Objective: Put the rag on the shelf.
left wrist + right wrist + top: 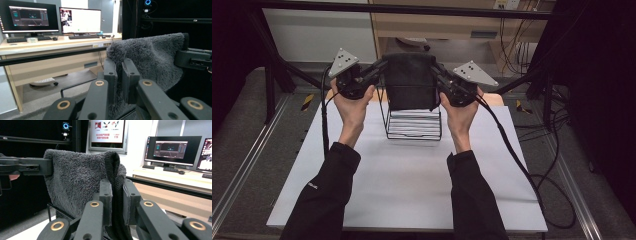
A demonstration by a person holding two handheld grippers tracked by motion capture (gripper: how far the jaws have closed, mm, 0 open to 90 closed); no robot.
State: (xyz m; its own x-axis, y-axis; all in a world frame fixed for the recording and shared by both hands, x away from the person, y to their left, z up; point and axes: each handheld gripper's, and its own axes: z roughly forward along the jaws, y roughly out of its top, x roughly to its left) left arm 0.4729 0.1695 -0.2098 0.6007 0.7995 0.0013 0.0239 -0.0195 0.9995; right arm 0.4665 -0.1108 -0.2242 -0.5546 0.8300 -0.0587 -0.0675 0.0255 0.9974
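Right gripper point(117, 195) jaws pinch the grey towel's point(77, 180) edge.

A wooden desk point(50, 45) carries lit monitors point(80, 20) and keyboards, beyond grey floor and dark frame.

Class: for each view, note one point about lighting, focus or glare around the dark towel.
High view: towel reads as a near-black mass with little texture, and the frame's edges are dark. Left gripper view: pile sharp, monitors bright. Right gripper view: towel folds crisp, poster washed out.
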